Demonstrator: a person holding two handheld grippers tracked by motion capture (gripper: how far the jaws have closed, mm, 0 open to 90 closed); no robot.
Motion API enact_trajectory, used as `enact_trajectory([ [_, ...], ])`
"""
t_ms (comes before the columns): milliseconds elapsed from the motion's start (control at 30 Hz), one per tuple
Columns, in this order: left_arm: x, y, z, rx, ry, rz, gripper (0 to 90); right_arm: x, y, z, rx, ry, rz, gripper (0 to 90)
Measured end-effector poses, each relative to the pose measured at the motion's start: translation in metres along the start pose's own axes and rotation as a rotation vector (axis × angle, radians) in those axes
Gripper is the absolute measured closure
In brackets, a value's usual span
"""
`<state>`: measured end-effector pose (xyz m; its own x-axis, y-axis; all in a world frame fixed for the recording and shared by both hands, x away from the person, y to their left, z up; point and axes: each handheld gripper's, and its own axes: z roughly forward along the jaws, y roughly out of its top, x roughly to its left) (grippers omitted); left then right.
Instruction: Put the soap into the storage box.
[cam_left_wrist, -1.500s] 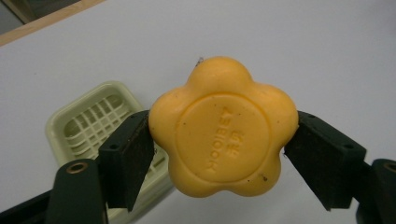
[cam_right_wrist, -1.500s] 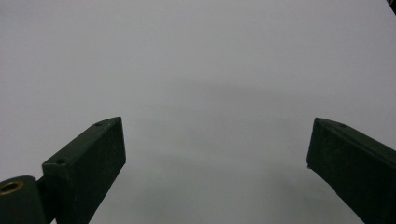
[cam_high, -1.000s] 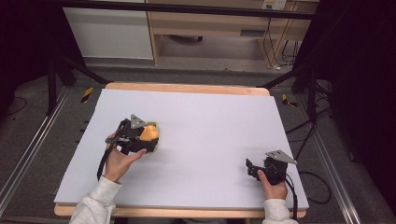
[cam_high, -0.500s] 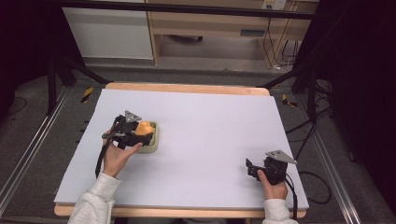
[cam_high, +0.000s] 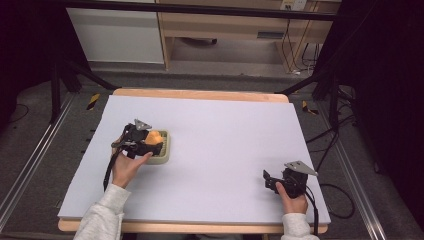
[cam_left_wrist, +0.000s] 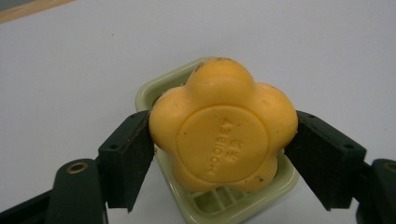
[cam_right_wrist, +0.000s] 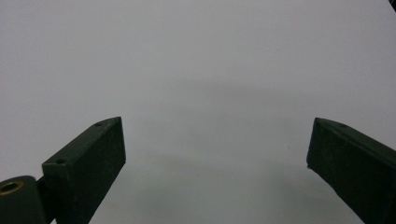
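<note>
Soap (cam_left_wrist: 223, 137): clamped in our left gripper (cam_high: 141, 141), left of the table (cam_high: 225, 130), just above the dish (cam_left_wrist: 243, 203).
Right gripper (cam_high: 280, 181): near right, jaws apart, empty.
Progress: we judge only release remains.

A pale green soap dish (cam_high: 163, 150) sits on the white table (cam_high: 225, 150).
</note>
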<state>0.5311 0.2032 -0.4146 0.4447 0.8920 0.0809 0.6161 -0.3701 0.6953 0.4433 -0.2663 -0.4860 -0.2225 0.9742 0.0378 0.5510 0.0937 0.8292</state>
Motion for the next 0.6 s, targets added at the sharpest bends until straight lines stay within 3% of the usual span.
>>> enact_trajectory([
  [600,-0.003,-0.009,0.013,0.042,-0.011,0.002,24.5,0.0,0.0,0.0,0.002,0.0,-0.001,5.0],
])
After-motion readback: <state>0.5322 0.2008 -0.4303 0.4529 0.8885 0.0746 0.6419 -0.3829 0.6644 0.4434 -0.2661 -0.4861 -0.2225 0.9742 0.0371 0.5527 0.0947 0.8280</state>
